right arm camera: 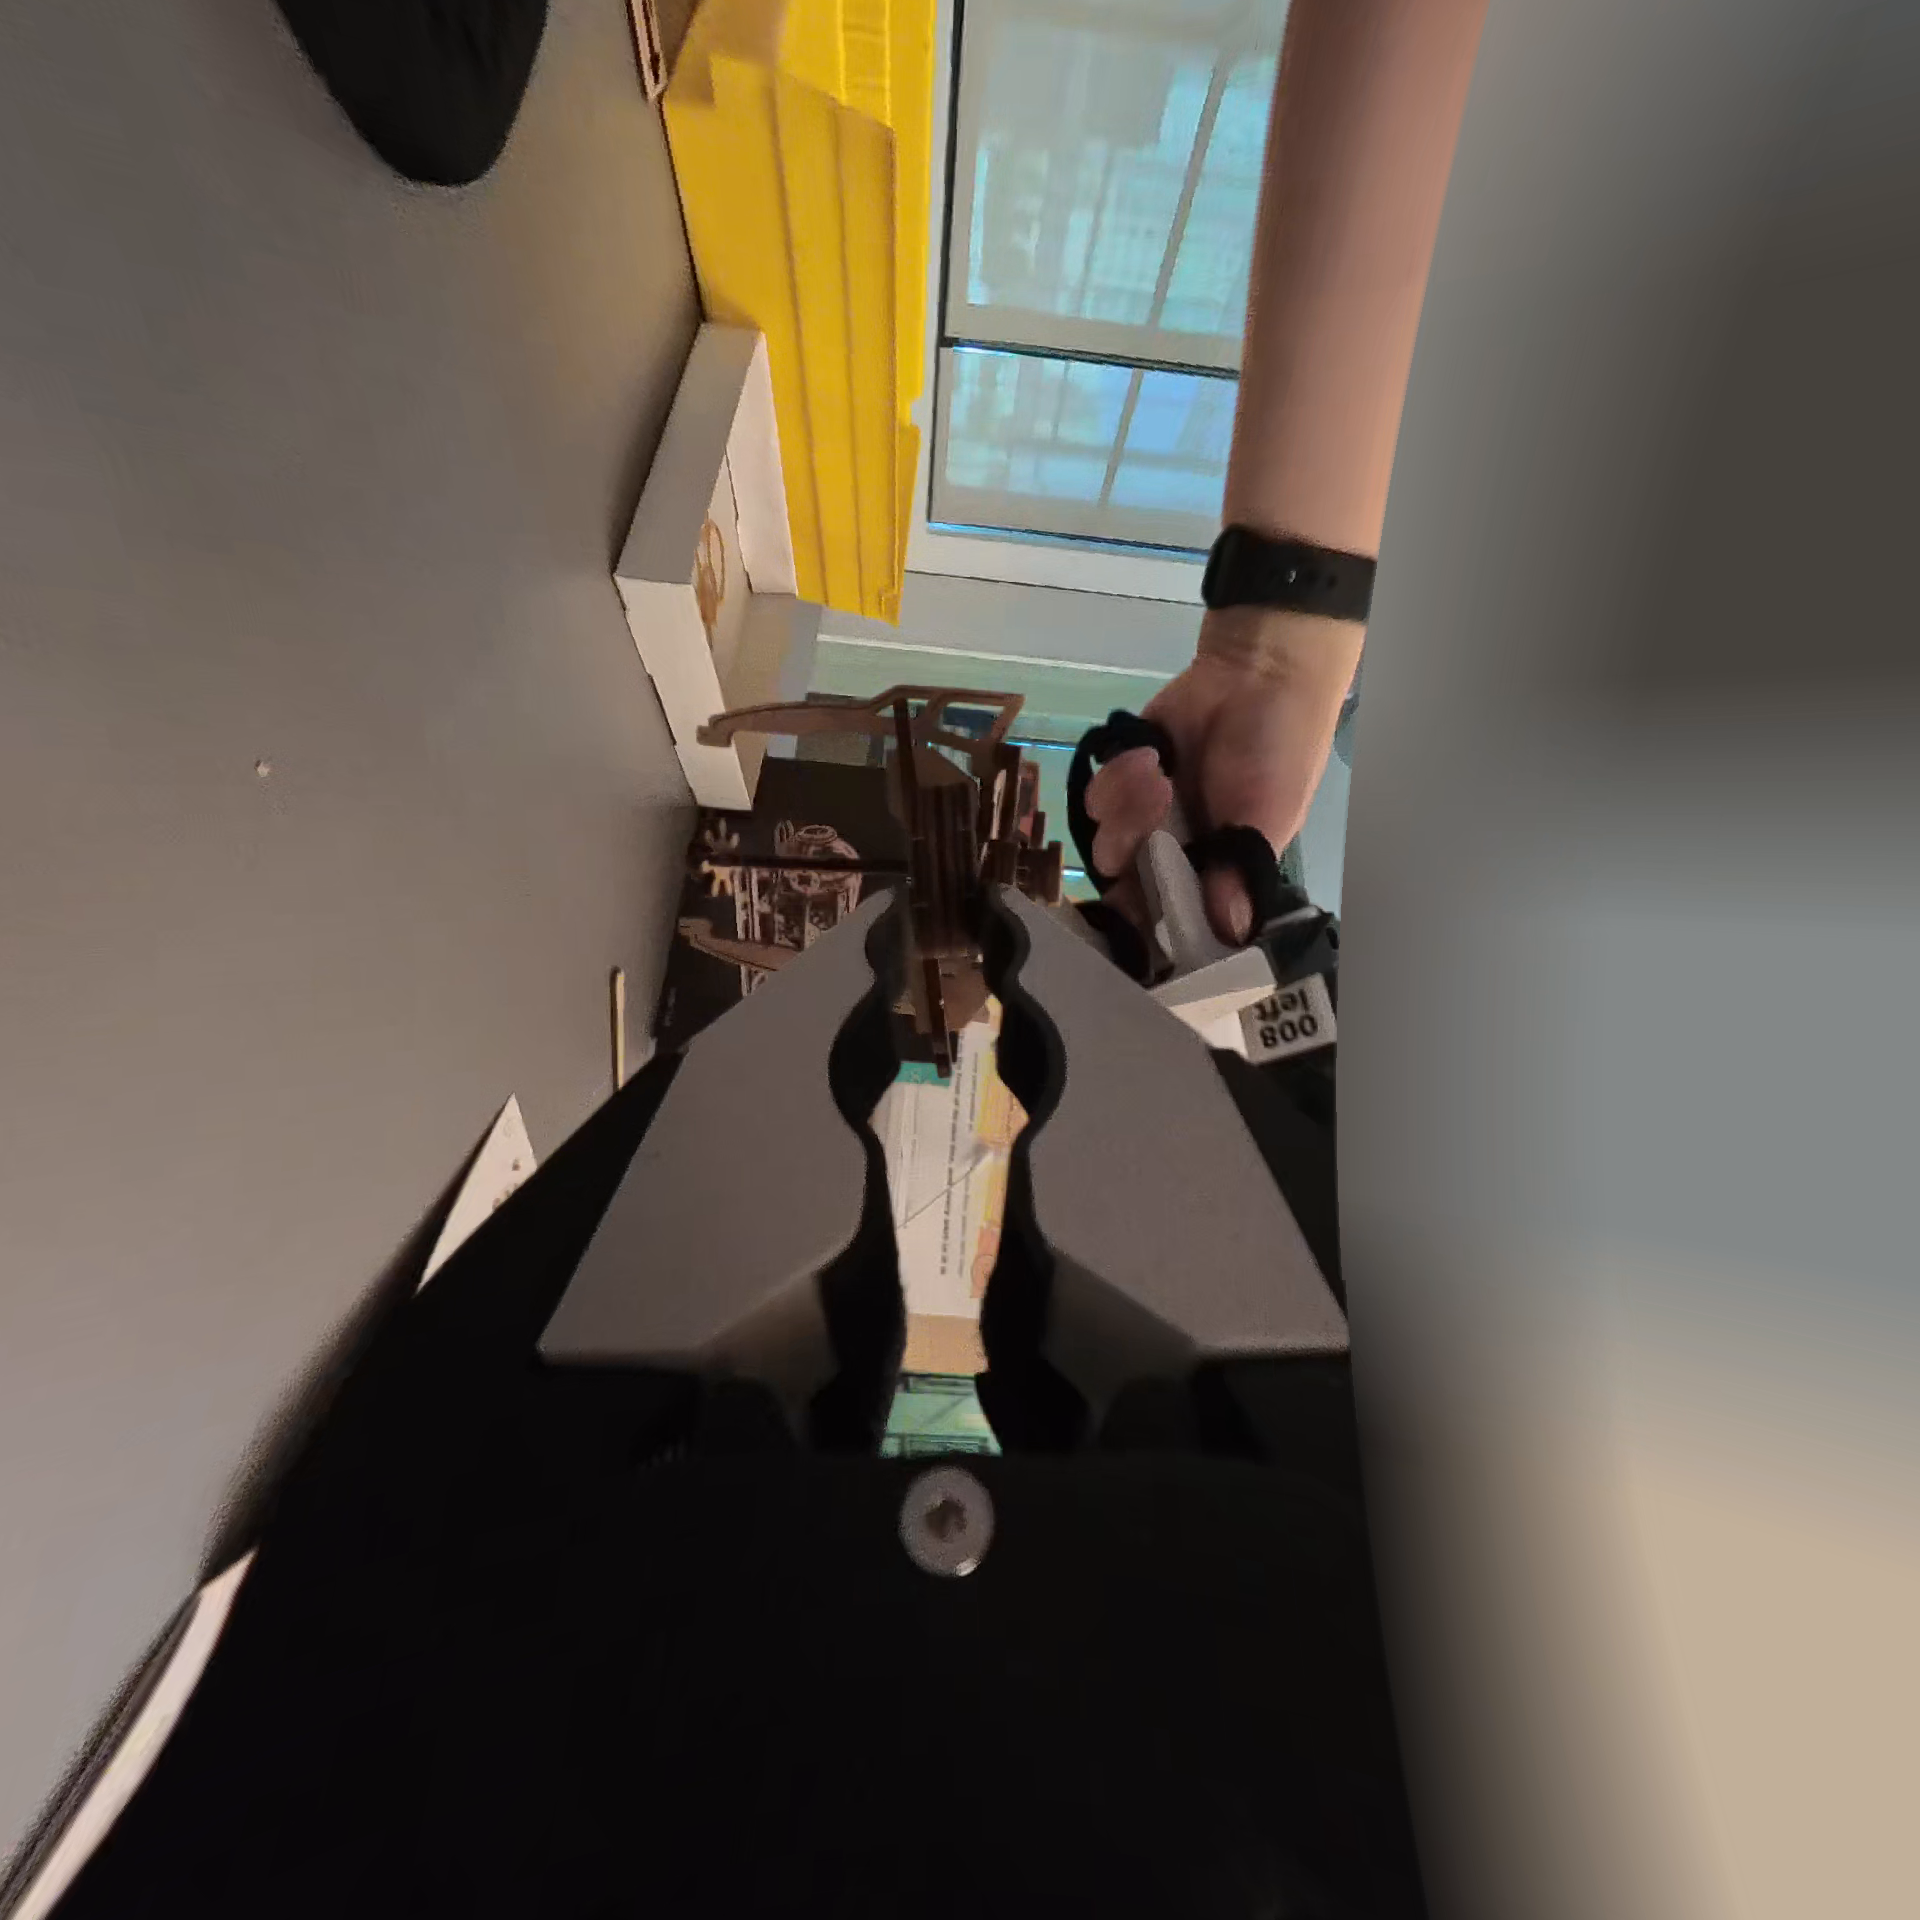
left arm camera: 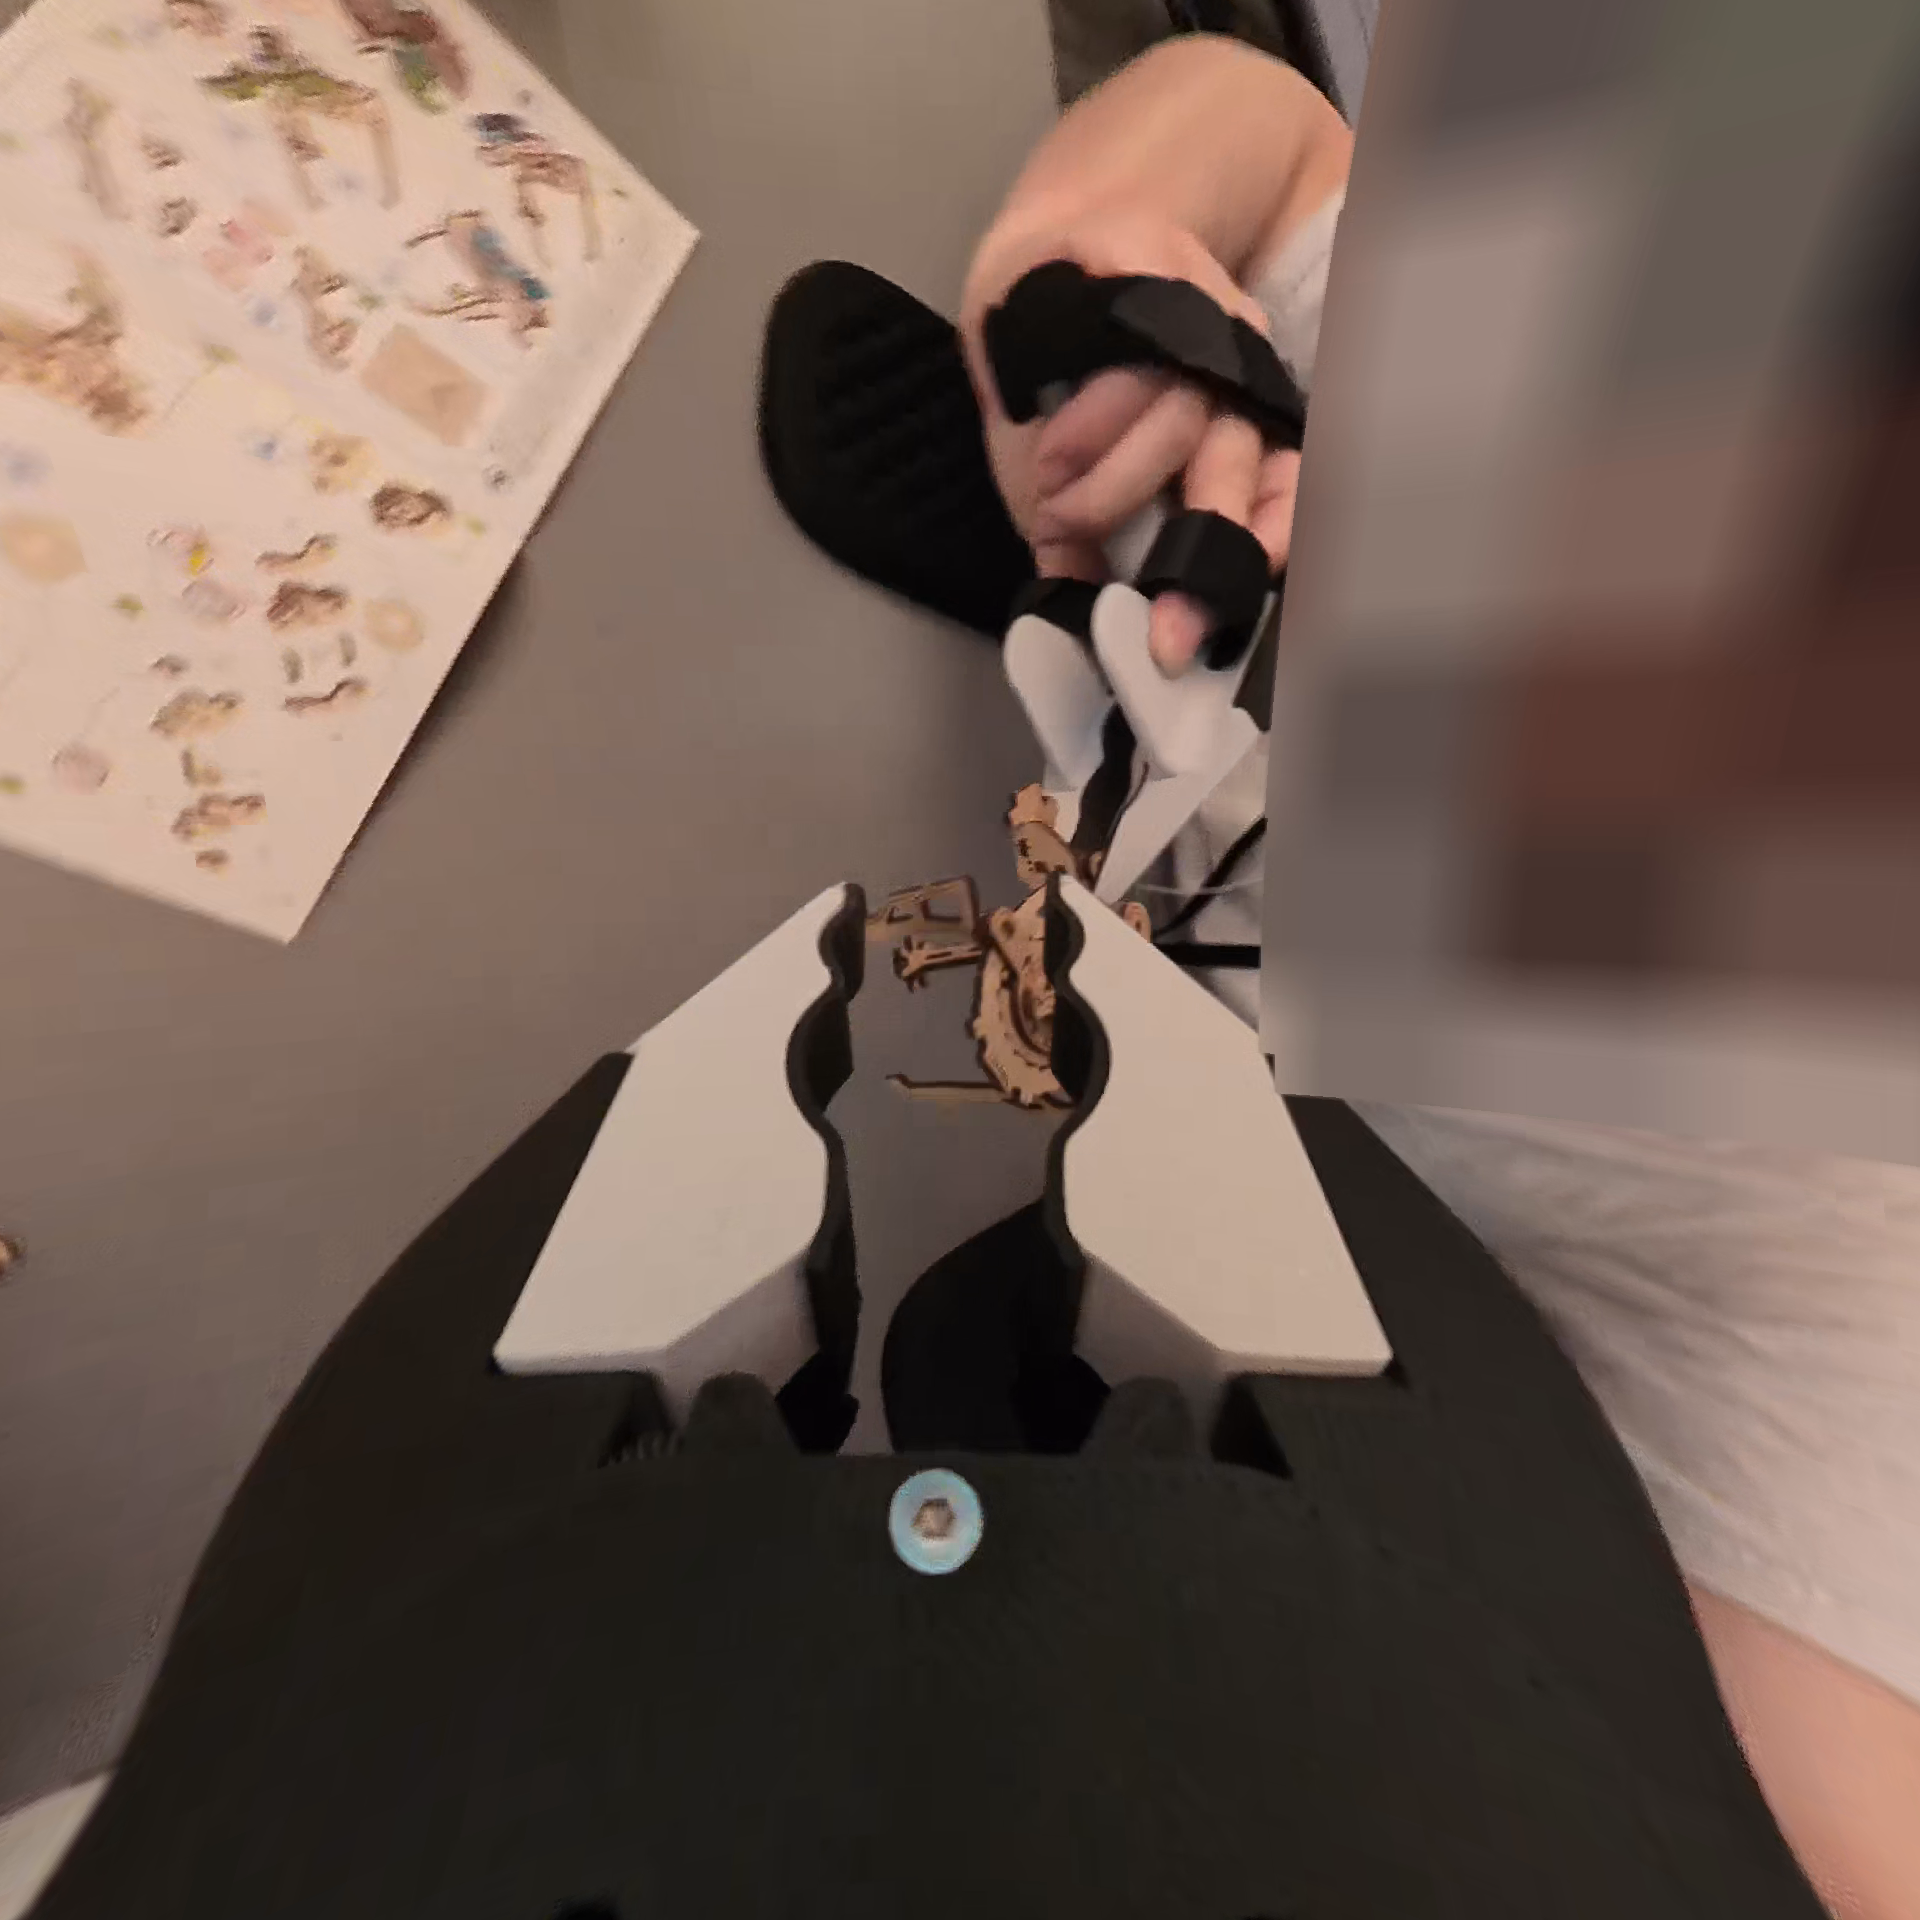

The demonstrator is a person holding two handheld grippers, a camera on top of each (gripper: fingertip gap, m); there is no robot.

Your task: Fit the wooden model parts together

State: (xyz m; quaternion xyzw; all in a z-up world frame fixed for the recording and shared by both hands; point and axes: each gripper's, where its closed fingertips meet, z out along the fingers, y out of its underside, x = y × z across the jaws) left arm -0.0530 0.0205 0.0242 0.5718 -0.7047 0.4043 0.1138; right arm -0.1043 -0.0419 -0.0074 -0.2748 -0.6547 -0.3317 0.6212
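A small brown wooden model (left arm camera: 1013, 982), with a toothed wheel and thin frame pieces, hangs above the grey table (left arm camera: 644, 748). My left gripper (left arm camera: 954, 891) has its jaws partly apart, and the model spans the gap, touching both pads. The right gripper (left arm camera: 1086, 831), held by a hand, comes down from above and pinches the model's top. In the right wrist view my right gripper (right arm camera: 945, 906) is shut on the wooden model (right arm camera: 940, 831). The left gripper's body (right arm camera: 1262, 997) and the hand holding it show at the right, its fingertips hidden.
A printed instruction sheet (left arm camera: 260, 416) lies on the table at the left, and a black oval pad (left arm camera: 883, 436) lies beyond the model. A yellow bin (right arm camera: 810, 260), a white box (right arm camera: 686, 540) and a dark printed box (right arm camera: 779, 883) stand along the table's far side. A person's leg (left arm camera: 1610, 1403) is at the right.
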